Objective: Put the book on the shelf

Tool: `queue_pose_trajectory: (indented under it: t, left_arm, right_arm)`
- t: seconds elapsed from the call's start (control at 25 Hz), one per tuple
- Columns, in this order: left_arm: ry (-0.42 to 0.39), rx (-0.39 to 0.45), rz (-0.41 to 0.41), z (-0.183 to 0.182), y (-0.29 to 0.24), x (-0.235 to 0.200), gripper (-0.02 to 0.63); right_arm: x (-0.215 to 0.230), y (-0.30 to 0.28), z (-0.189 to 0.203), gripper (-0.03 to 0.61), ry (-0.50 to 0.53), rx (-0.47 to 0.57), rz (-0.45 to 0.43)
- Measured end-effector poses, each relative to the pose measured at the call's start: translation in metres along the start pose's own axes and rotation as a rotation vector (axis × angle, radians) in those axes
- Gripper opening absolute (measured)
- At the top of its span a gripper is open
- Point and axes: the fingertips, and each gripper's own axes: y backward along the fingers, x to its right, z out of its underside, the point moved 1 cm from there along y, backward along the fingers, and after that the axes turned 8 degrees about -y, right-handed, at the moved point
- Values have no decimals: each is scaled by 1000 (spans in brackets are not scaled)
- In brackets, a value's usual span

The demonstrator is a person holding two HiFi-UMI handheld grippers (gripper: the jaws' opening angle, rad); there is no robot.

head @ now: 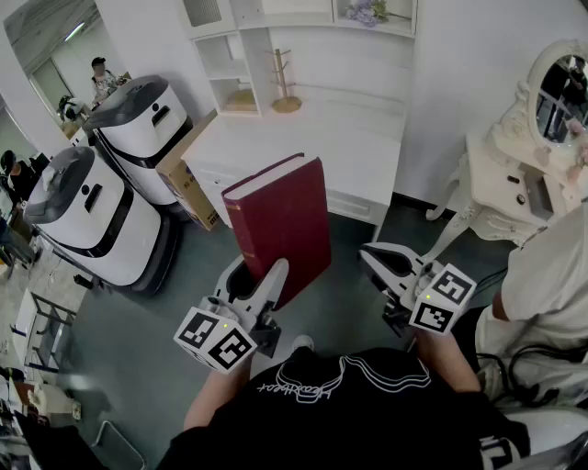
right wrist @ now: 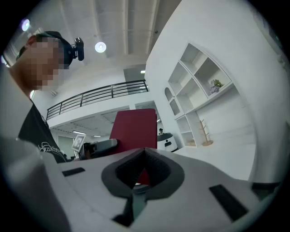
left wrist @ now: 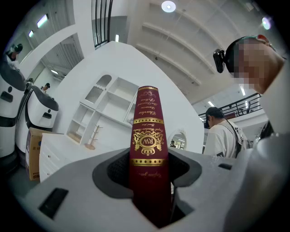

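Note:
A thick dark red book [head: 283, 223] with a gold-printed spine [left wrist: 147, 131] stands upright in front of me, above the floor. My left gripper [head: 262, 277] is shut on its lower edge; the jaws [left wrist: 147, 170] press the spine from both sides. My right gripper [head: 377, 261] hovers to the right of the book, apart from it, with its jaws closed together and nothing between them [right wrist: 145, 152]; the book's red cover [right wrist: 136, 127] shows beyond it. The white shelf unit [head: 266, 41] rises at the back of a white desk [head: 322, 147] ahead.
Two white round-topped machines [head: 101, 216] and a cardboard box [head: 184, 174] stand at the left. A wooden peg stand [head: 283, 87] sits on the desk, flowers [head: 367, 11] on the shelf. A white vanity with a mirror [head: 528, 170] and a person in white [head: 551, 275] are on the right.

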Motion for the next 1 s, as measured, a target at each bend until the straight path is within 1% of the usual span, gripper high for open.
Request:
queue_pose_trajectory:
  t: [0.28, 0.6, 0.76, 1.0]
  left_arm:
    - [10, -6, -12, -1, -8, -26, 202]
    - [31, -27, -10, 6, -21, -60, 203]
    - [38, -37, 0, 3, -33, -87, 204]
    - [45, -42, 22, -12, -49, -136, 204]
  right_arm:
    - [11, -25, -11, 6, 13, 7, 10]
    - [33, -58, -4, 6, 1, -17, 34]
    - [45, -83, -8, 6, -5, -13, 46]
    - [58, -133, -17, 6, -7, -13, 64]
